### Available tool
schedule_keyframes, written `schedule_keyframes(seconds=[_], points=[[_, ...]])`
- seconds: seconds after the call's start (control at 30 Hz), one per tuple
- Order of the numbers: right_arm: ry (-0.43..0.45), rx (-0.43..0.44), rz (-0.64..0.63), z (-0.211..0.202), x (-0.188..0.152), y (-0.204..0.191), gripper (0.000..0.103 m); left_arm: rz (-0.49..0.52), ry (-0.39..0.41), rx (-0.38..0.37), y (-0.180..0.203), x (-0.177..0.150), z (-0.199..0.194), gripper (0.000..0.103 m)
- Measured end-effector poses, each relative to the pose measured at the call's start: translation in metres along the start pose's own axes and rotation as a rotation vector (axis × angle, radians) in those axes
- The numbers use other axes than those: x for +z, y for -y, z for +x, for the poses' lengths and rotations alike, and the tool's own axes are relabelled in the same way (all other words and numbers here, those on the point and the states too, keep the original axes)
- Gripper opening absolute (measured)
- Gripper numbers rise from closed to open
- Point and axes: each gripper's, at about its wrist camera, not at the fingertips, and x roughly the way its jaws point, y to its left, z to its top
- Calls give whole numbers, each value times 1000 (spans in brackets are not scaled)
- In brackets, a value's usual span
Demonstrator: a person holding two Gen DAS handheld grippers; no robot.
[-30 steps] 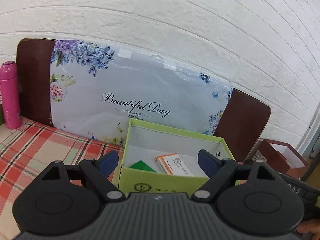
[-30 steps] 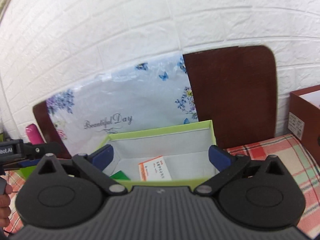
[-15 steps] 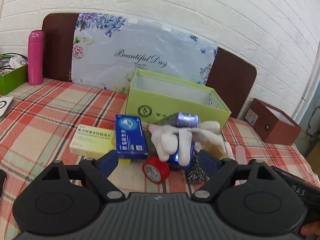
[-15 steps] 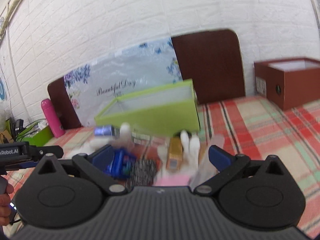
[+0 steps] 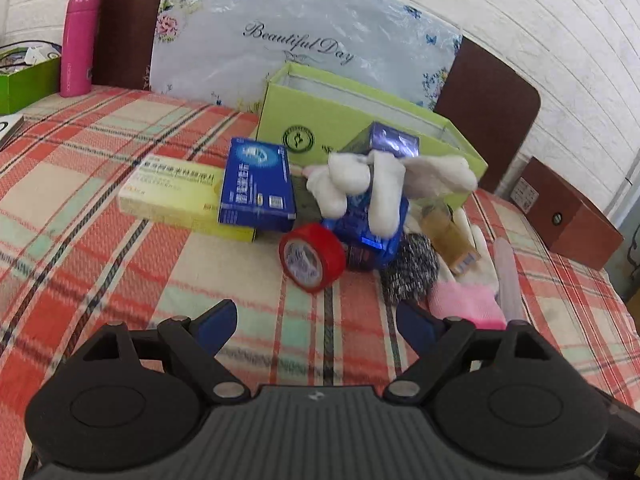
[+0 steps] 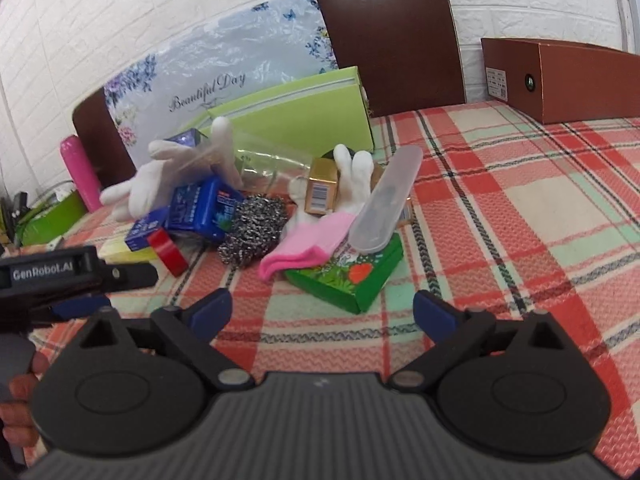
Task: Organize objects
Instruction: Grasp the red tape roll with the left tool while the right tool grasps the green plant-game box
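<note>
"Beautiful Day" on floral bag [image 5: 304, 40]; "GenRobot.AI" on left tool [image 6: 44, 270]

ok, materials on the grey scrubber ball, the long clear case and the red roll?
Grey scrubber ball: looks like coiled steel wire, shiny, with glinting tangled strands. Long frosted clear case: likely translucent plastic, matte, a dark shape showing faintly through it. Red roll: probably glossy plastic tape on a printed core, smooth with a slight sheen.
</note>
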Motion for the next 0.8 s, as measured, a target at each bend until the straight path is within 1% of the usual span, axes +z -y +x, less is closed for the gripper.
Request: schedule_keyframes(seconds=[0.03,0.1,0.17,0.2,0.27,0.3,0.33,0.37,0.4,0.5,0.53,0.6,0.7,0.8], points=[[-2,-12,-19,2,1,-2,91,-2,12,11,1,4,5,87],[-3,-35,-61,8,1,-8,91,-14,26,31,1,11,15,82],[-10,-45,-77,13,2,-12,91,-45,22,23,0,17,25,77],[-15,-48,-75,15,2,-14,91,-58,23,15,-1,19,29,76],[-27,-57,-68,23,5,-16,91,-70,24,22,-2,23,36,65],[-29,-65,-67,27,7,-18,91,-79,25,1,-5,25,38,61],[-28,-76,-68,31,8,-20,92,-93,26,-29,-8,25,38,42],[-27,-82,-76,36,10,-22,94,-102,9,-50,-12,26,38,23],[-21,-84,-89,40,12,-23,94,-102,-18,-72,-15,25,38,20],[-1,-100,-123,52,18,-20,98,-72,-49,-99,-24,17,25,20],[7,-103,-135,56,20,-17,101,-65,-56,-102,-27,14,20,20],[16,-77,-151,62,23,-10,102,-64,-65,-111,-34,8,12,20],[-44,20,-128,60,22,-6,100,-55,-85,-100,-42,0,4,19],[-75,138,-155,41,8,-20,100,-53,-103,-99,-46,-6,-2,20]])
